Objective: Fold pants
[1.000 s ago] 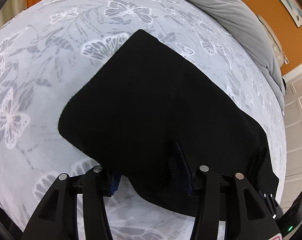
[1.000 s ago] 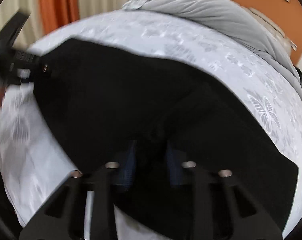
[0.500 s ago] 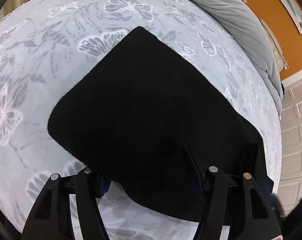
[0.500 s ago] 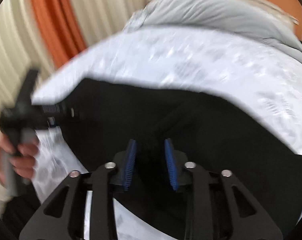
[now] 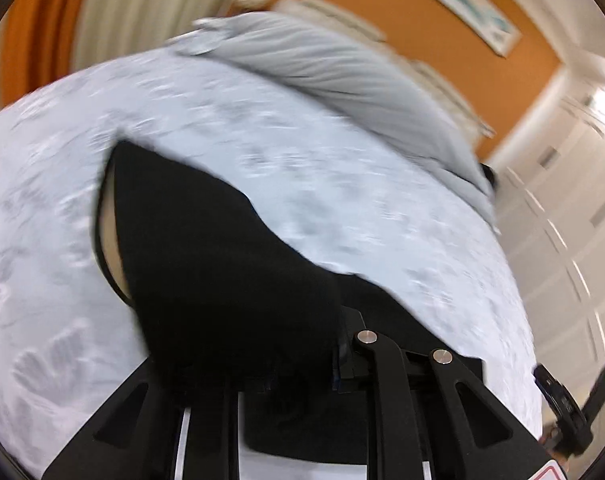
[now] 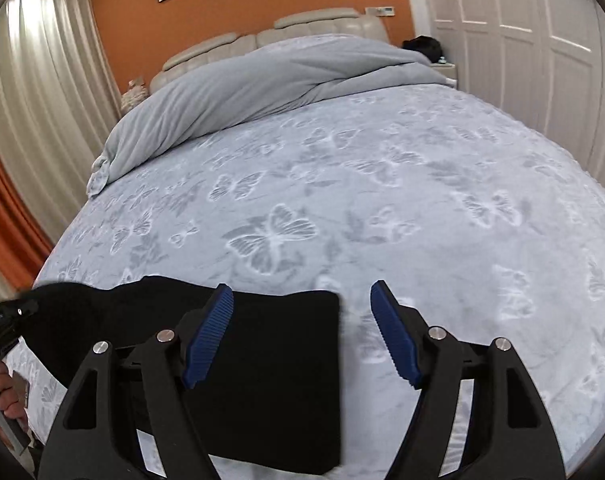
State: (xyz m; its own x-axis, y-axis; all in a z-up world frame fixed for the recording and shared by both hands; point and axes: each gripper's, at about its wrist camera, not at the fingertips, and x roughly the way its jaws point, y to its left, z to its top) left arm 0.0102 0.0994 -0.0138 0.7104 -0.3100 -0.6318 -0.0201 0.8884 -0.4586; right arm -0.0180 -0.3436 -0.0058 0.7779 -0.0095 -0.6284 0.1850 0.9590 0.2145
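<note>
The black pants (image 6: 270, 368) lie folded on the butterfly-print bed (image 6: 382, 208), near its front edge. My right gripper (image 6: 302, 332) is open and empty, hovering over the pants' right edge. In the left wrist view the pants (image 5: 222, 272) are lifted and drape over my left gripper (image 5: 302, 360). Its left finger is hidden under the cloth. The jaws look shut on the fabric. The image is blurred by motion. The left gripper also shows at the far left of the right wrist view (image 6: 6, 316), against the pants' left end.
A grey duvet (image 6: 262, 84) is bunched at the head of the bed below a padded headboard (image 6: 262, 36). Curtains (image 6: 34, 92) hang at left. White wardrobe doors (image 6: 542, 20) stand at right.
My right gripper has let go of the pants, opened and pulled back to the right. My left gripper has closed on the pants' left end and lifted it, tilting upward.
</note>
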